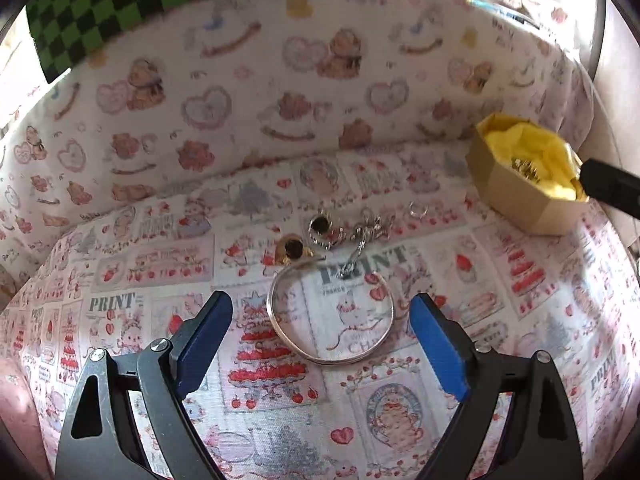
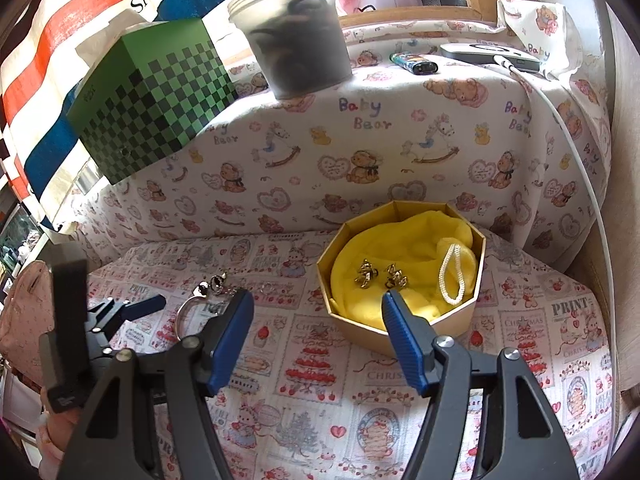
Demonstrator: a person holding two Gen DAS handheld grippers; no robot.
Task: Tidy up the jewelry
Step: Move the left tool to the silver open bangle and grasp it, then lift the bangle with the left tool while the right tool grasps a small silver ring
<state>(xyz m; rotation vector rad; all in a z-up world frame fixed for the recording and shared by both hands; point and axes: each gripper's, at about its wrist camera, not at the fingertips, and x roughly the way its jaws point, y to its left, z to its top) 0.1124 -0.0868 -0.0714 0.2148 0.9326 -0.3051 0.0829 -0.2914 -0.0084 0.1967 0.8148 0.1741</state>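
Jewellery split between two spots on the printed pink-and-white cloth (image 1: 520,320): thin silver bangle (image 1: 332,320) lying flat, open end towards a gold heart earring with a dark stone (image 1: 291,249), a round silver earring with a dark stone (image 1: 320,225), a tangled silver chain (image 1: 362,240) and a small clear ring (image 1: 418,210); all loose, close together, some touching. Already stowed in the octagonal tan cardboard box (image 2: 404,340), on its crumpled yellow lining (image 2: 400,248): two small gold earrings (image 2: 380,274) and a looped white pearl strand (image 2: 452,274), so probably partway through sorting. Left gripper (image 1: 320,344) poised low over the bangle, blue pads (image 1: 436,344) spread wide to either side of it and not pressing on it, nothing gripped; likely lined up to straddle the band across its width for the next pick. Right gripper (image 2: 316,340) hanging by the box's near rim, jaws apart and empty, one pad overlapping the box edge in its own view; seemingly parked there to keep clear of the other tool. Thin, slippery band flat on soft cloth: risk of pinching fabric or sliding the hoop aside.
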